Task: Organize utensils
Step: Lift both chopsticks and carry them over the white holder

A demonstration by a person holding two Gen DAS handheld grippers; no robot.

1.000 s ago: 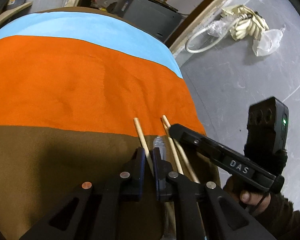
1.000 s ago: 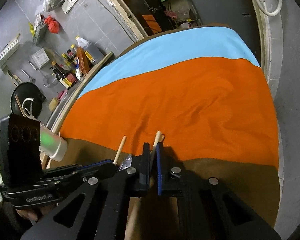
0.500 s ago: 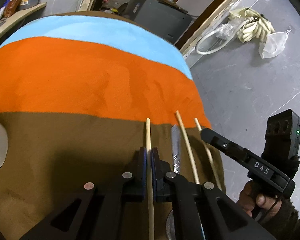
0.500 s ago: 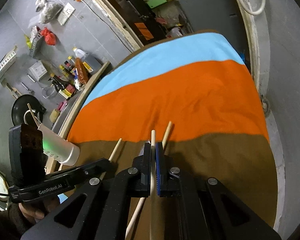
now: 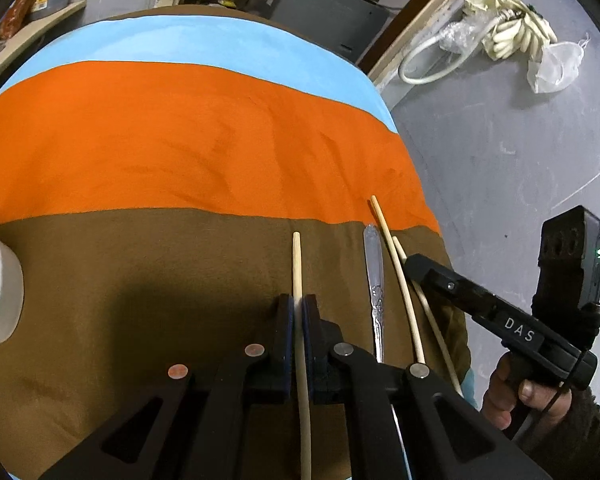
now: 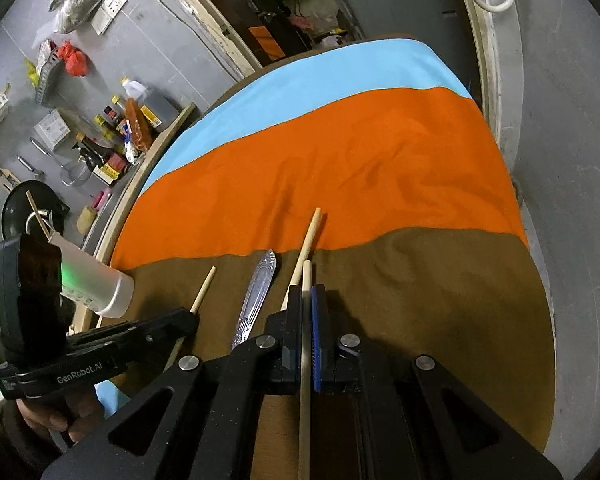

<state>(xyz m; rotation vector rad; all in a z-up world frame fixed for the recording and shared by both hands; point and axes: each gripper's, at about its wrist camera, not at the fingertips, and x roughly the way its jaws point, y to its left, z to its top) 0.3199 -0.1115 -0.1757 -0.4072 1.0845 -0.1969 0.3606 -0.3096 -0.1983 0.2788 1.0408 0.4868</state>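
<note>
Covering the table, a striped cloth (image 5: 180, 140); grey floor (image 5: 500, 140), perhaps concrete.

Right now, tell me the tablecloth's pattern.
The tablecloth has broad light blue, orange and brown bands; the left wrist view shows it best.

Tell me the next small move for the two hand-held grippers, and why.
Probably bring the two held sticks together. The left hand-held gripper is shut on one chopstick, the right hand-held gripper on another chopstick. A metal utensil handle and a loose chopstick lie between them on the striped cloth, so lifting clear first seems wise.
</note>
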